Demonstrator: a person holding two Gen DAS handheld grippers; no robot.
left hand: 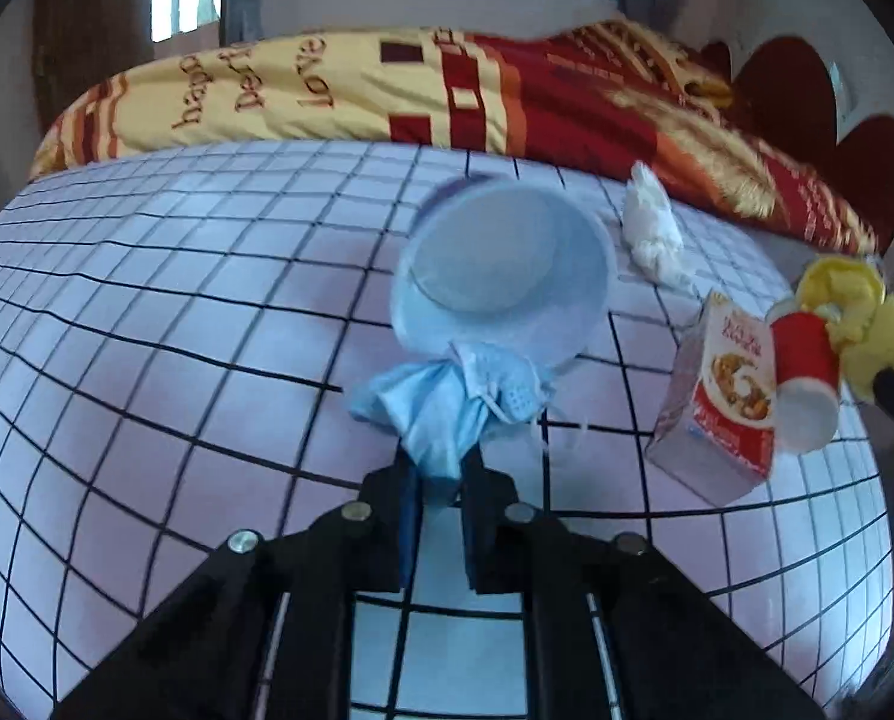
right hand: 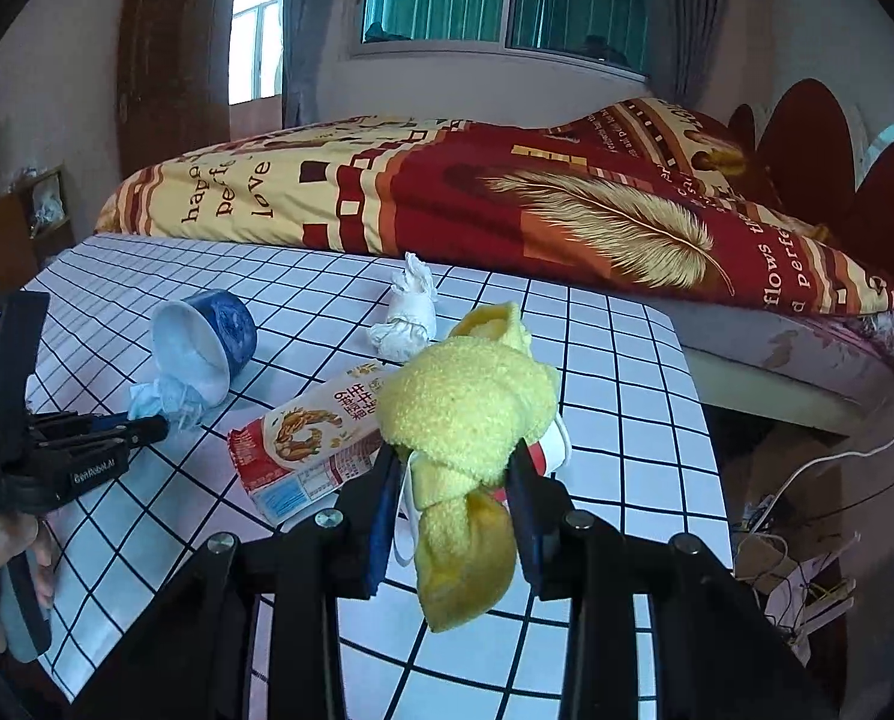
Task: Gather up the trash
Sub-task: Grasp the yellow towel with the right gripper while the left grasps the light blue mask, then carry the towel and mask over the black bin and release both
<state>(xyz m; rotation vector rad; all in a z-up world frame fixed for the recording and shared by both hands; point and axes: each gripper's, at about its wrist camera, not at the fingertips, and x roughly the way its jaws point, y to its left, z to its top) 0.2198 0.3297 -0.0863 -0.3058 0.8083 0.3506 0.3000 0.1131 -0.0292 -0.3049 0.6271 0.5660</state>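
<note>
My left gripper [left hand: 438,480] is pinched on a crumpled blue face mask [left hand: 447,402] just in front of a tipped blue cup [right hand: 204,342], while my right gripper [right hand: 453,516] is clamped on a red paper cup [left hand: 804,369] with a knotted yellow cloth [right hand: 468,414] bundled in it. Beyond them on the checked table [right hand: 627,396] lie a snack carton [right hand: 303,438] and, farther, a white tissue wad [right hand: 408,315], with the bed's quilt [right hand: 507,198] behind.

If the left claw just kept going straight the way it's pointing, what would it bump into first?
Most likely the blue cup lying on its side, mouth toward the left claw, right beyond the blue cloth it is pinching. Depth is hard to judge through this lens.
</note>
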